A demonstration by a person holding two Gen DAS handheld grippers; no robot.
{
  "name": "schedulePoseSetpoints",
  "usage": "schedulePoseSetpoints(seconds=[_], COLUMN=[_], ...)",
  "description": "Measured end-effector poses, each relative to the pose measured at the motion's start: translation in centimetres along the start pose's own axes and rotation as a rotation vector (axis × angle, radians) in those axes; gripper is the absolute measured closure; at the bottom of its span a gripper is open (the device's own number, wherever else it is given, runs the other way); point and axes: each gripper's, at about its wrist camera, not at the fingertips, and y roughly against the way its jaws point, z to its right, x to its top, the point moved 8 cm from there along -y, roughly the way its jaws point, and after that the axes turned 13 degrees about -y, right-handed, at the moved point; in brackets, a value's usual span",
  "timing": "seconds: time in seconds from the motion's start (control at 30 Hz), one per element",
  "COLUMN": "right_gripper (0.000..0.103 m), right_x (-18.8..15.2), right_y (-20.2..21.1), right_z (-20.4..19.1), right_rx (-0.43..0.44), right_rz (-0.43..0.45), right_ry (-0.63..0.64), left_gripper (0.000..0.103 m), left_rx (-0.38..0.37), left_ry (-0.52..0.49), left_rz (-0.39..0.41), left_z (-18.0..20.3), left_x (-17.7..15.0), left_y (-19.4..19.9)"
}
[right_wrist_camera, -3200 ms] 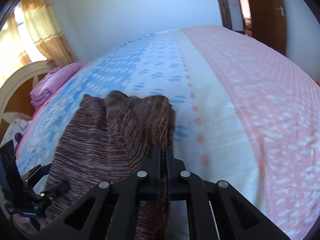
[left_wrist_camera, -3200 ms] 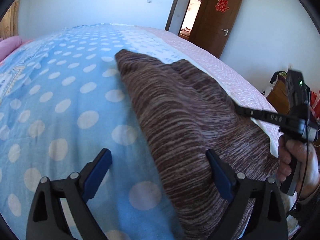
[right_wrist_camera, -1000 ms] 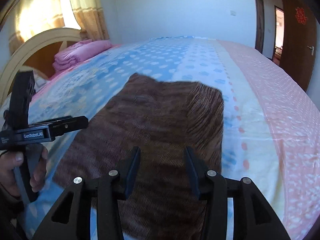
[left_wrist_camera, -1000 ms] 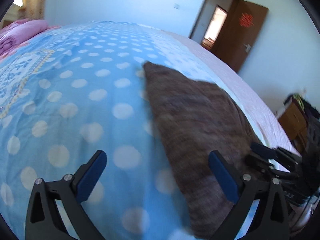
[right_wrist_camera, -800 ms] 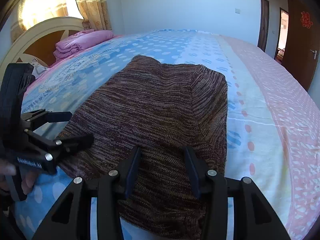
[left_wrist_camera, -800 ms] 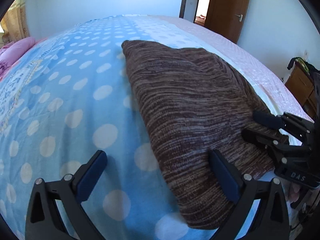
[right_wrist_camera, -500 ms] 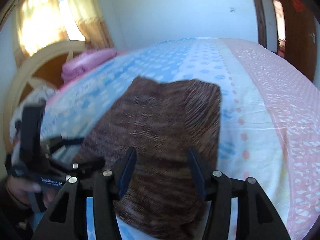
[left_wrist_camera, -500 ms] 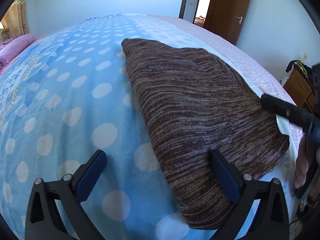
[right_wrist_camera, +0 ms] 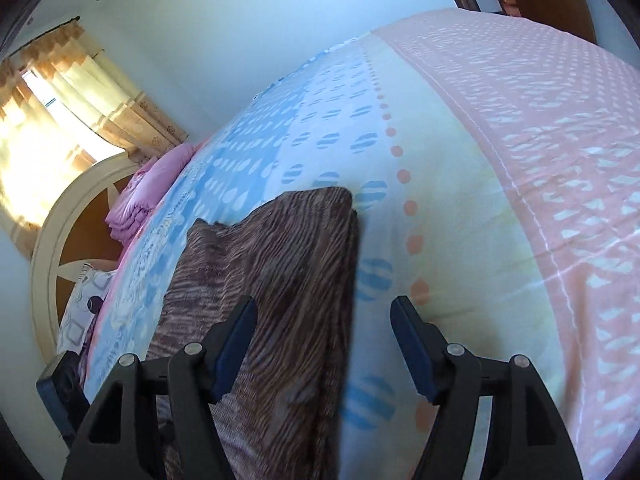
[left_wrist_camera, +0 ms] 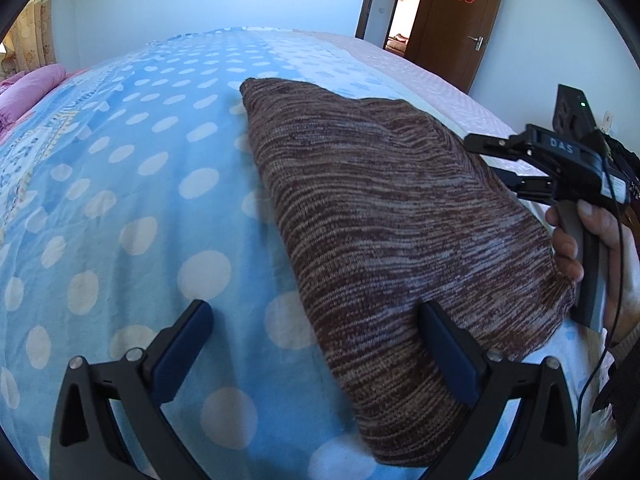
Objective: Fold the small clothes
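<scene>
Left tongs (left_wrist_camera: 316,354) stand wide, empty, straddling the brown knit garment (left_wrist_camera: 392,216) edge (on the bed (left_wrist_camera: 120,184)). Right tongs (right_wrist_camera: 324,340) have just been opening; the garment's edge lies ungripped between them.

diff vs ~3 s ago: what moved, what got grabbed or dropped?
The right claw was shut on the brown knit garment; it let go, its jaws have just been opening, and it swung toward the garment's right edge. Garment now lies flat, folded, on the polka-dot bedspread. The left claw stayed open, holding nothing.

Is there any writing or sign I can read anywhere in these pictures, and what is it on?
"DAS": white letters on the right hand-held gripper.
"囍": red paper sign on the brown door.
Small label on that gripper's side: too blurred to read.
Nothing readable in the right wrist view.
</scene>
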Motion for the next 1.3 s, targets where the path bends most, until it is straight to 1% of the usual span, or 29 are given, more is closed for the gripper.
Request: schedulePoseSetpoints(seconds=[0.13,0.17,0.27,0.33,0.4,0.43,0.5,0.53,0.57,0.6,0.63,0.67,0.73,0.8,0.87,0.9,1.07,1.3], right_gripper=[0.035,0.038,0.056,0.061,0.074,0.076,0.080,0.080,0.081,0.081,0.082,0.082,0.083,0.083,0.084,0.084,0.084,0.084], right_x=[1.3,1.5,2.0,2.2,2.2,2.1,1.9,1.9,1.8,1.7,1.6,1.5,1.4,1.2,1.2,1.1,0.2,-2.1], right_y=[-1.1,-1.4,-2.8,-3.5,-4.0,-4.1,-4.1,-4.1,-4.0,-3.9,-3.8,-3.7,-3.5,-3.1,-2.4,-1.9,-0.1,1.7], right_z=[0.1,0.0,-0.2,-0.3,-0.1,0.0,-0.1,-0.1,-0.2,-0.4,-0.4,-0.5,-0.7,-1.0,-1.4,-1.7,-3.3,-5.9], right_rx=[0.017,0.021,0.050,0.080,0.125,0.140,0.166,0.168,0.167,0.163,0.160,0.157,0.151,0.145,0.160,0.177,0.216,0.256], right_rz=[0.000,-0.006,-0.039,-0.064,-0.092,-0.099,-0.105,-0.101,-0.094,-0.086,-0.080,-0.076,-0.071,-0.065,-0.050,-0.041,-0.023,-0.024], right_ry=[-0.005,-0.004,-0.012,-0.020,-0.049,-0.053,-0.052,-0.048,-0.039,-0.031,-0.026,-0.021,-0.017,-0.017,-0.025,-0.031,-0.023,-0.001], left_gripper=[0.000,0.000,0.000,0.001,0.005,0.008,0.017,0.020,0.030,0.043,0.050,0.054,0.060,0.072,0.077,0.078,0.079,0.079], left_rx=[-0.012,-0.014,-0.028,-0.043,-0.056,-0.064,-0.071,-0.073,-0.080,-0.093,-0.110,-0.116,-0.103,-0.138,-0.176,-0.189,-0.185,-0.169], left_ry=[0.005,0.006,0.008,0.008,0.007,0.004,-0.011,-0.021,-0.031,-0.041,-0.049,-0.054,-0.057,-0.013,0.026,0.039,0.040,0.032], left_rz=[0.003,0.005,0.011,0.019,0.027,0.033,0.042,0.045,0.048,0.055,0.062,0.064,0.060,0.066,0.072,0.074,0.096,0.118], left_z=[-0.1,-0.1,0.0,0.1,0.1,0.1,0.5,0.8,1.1,1.4,1.8,2.0,2.1,1.8,1.4,1.1,1.1,0.5], left_x=[0.1,0.2,0.3,0.3,0.4,0.5,0.6,0.7,0.7,0.8,0.9,0.9,1.0,1.0,1.1,1.1,1.2,0.3], left_y=[-0.1,-0.1,-0.1,0.0,0.0,0.0,0.2,0.2,0.3,0.4,0.5,0.6,0.7,1.2,1.8,2.2,4.2,7.2])
